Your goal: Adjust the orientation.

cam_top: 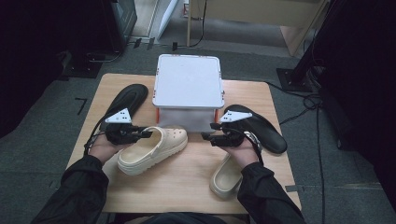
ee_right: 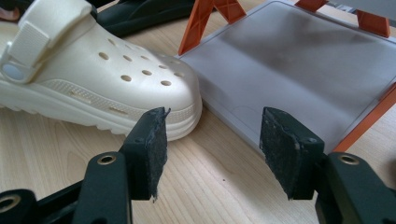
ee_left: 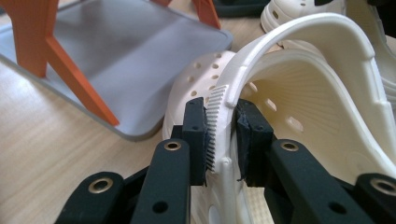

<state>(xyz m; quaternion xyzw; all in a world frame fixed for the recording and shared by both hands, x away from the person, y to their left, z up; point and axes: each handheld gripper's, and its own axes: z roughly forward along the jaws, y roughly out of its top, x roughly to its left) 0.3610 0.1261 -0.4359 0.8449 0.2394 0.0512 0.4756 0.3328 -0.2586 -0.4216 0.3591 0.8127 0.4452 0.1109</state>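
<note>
Cream clog (cam_top: 152, 150) sits just in front of the bin (cam_top: 187, 87), its heel rim pinched in my left gripper (cam_top: 148, 134). My right gripper (cam_top: 206, 136) hangs unclenched beside the bin. Grasp done; lifting and stowing remain, I judge.

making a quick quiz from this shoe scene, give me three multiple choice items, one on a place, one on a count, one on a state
1. Where does the cream clog held by the left tongs lie?
A. in front of the white shelf rack
B. on top of the rack
C. on the floor

2. How many black sandals are on the table?
A. none
B. two
C. four

3. What state are the right tongs in?
A. shut on a sandal
B. open, holding nothing
C. shut on the clog

Answers:
1 A: it rests on the table before the rack.
2 B: one black sandal left, one black sandal right.
3 B: only bare table shows between the pads.
</note>
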